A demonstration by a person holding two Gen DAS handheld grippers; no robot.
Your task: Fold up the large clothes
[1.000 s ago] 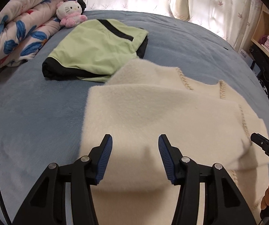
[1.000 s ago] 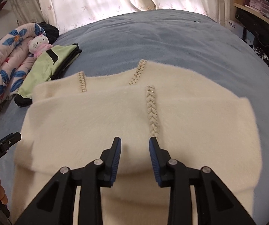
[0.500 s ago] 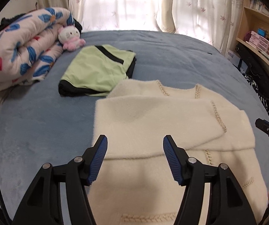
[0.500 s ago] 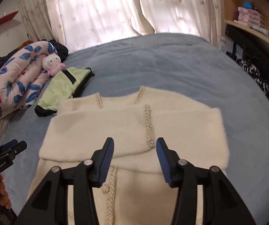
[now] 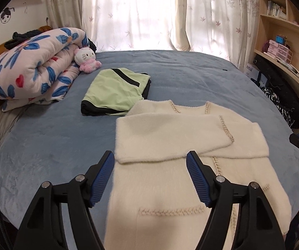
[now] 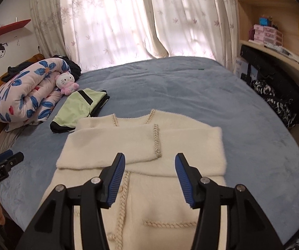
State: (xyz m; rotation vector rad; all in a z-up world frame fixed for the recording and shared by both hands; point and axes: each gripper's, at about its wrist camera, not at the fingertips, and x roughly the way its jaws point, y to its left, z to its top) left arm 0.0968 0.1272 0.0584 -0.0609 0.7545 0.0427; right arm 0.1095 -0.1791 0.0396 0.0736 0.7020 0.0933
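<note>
Two sleeves of the cream fuzzy cardigan (image 5: 191,166) already lie crossed over its chest, so the garment makes a long strip on the blue bedspread (image 5: 55,145), its collar toward the curtained window and its hem at the near edge, under the grippers. That long axis runs straight away from both cameras, and the coming fold, as I judge it, turns on this: the hem must be carried along that axis toward the collar. The left gripper (image 5: 150,179) hangs over the cardigan's left half, its jaws spread with nothing between them, having just been opening. The right gripper (image 6: 149,180) hangs over the button band and the braided pocket trim (image 6: 170,225), its jaws likewise apart and empty, after widening a little. Neither touches the cloth. Each is nearer its own hem corner, so left should take the left corner and right the right one. Beyond the collar's left end, touching or just beside it, lies a folded green and black garment (image 5: 116,91); a fold laid short of the collar stays clear of it.
</note>
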